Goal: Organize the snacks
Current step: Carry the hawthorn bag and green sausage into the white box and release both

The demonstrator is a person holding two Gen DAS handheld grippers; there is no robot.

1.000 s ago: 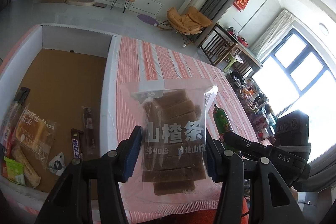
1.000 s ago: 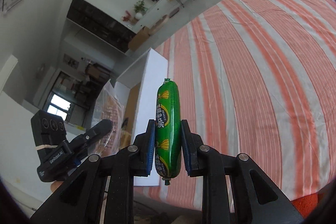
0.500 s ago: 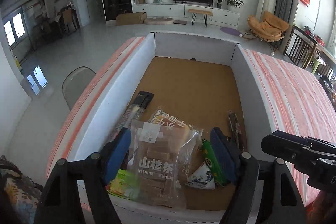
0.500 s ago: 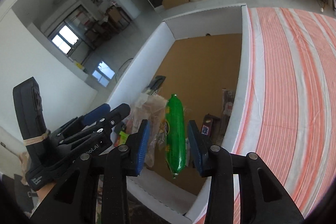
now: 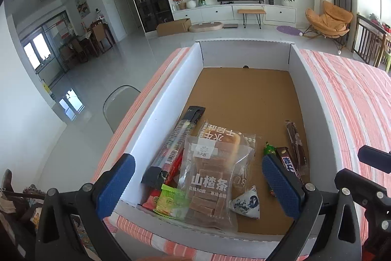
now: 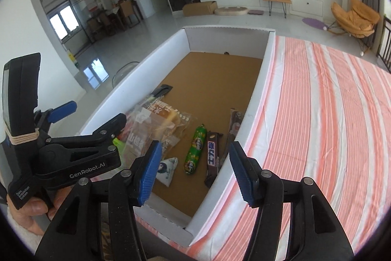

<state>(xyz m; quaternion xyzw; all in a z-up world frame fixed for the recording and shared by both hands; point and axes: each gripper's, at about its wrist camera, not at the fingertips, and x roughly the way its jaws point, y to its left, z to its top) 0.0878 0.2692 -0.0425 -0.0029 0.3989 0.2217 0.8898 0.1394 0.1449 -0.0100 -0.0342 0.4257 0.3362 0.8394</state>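
Two hand-held grippers are hovering over the near end of a white box (image 5: 171, 94) with a brown floor, standing on a striped counter (image 6: 330, 114). The left hand-held gripper (image 5: 198, 185) is standing wide, its jaws having just been opening, with nothing pressed between its blue pads; the hawthorn pack (image 5: 210, 185) is lying flat below, resting on a bread pack (image 5: 227, 136) and other wrappers. The right hand-held gripper (image 6: 195, 173) is gaping about halfway, its jaws having just been opening too, and is gripping nothing. The green sausage (image 6: 195, 151) is lying on the box floor, just beside a chocolate bar (image 6: 213, 158) and near a small triangular pouch (image 6: 167, 169). A hand (image 6: 31, 209) is holding the left tool at the picture's edge.
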